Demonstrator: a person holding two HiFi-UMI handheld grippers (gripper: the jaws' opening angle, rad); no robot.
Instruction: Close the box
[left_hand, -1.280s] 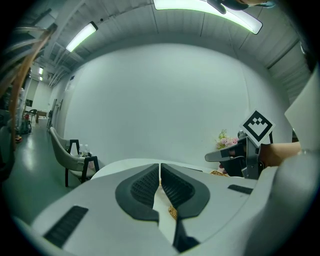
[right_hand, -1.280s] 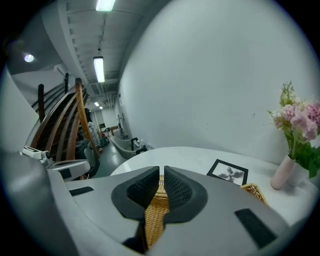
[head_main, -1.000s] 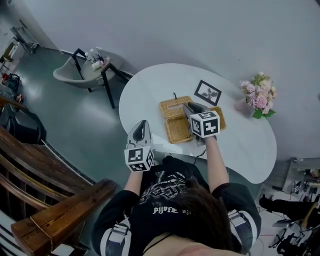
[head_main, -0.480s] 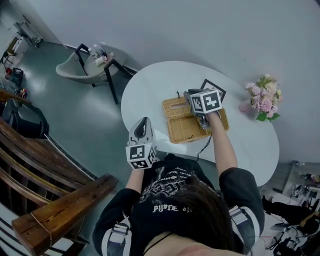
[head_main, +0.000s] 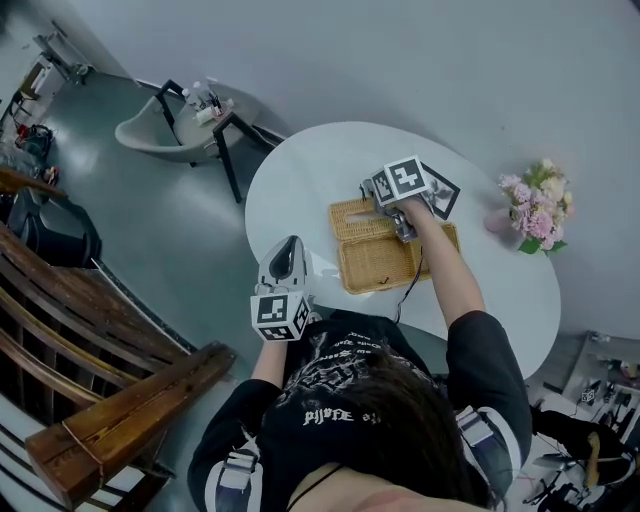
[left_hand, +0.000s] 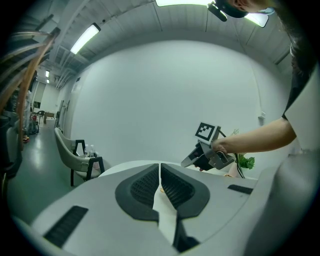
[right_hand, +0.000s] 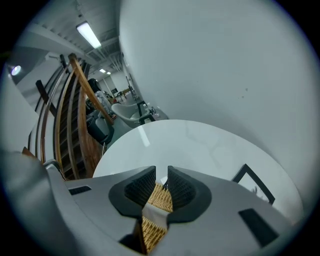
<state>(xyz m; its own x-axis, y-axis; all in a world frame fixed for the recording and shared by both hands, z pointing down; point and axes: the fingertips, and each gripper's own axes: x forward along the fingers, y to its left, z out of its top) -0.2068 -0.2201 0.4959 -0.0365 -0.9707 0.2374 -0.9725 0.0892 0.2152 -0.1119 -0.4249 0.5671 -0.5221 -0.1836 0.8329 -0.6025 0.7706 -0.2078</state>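
A wicker box (head_main: 388, 265) lies on the white round table (head_main: 300, 180), its wicker lid (head_main: 358, 216) lying on the far-left side of the body. My right gripper (head_main: 369, 190) hangs over the lid's far edge. In the right gripper view its jaws (right_hand: 161, 186) stand nearly together with wicker (right_hand: 159, 197) filling the narrow gap. My left gripper (head_main: 286, 246) is held off the table's near edge, apart from the box. Its jaws (left_hand: 160, 183) are shut with nothing between them. The left gripper view also catches the right gripper (left_hand: 207, 152) in a hand.
A black picture frame (head_main: 441, 191) lies beyond the box, and pink flowers (head_main: 535, 205) in a vase stand at the table's right. A grey chair (head_main: 160, 135) and a stool with bottles (head_main: 210, 103) stand on the floor far left. Wooden stairs (head_main: 100, 400) lie near left.
The right gripper has moved farther across the table, away from me, with the wicker lid in its jaws. The left gripper has stayed where it was.
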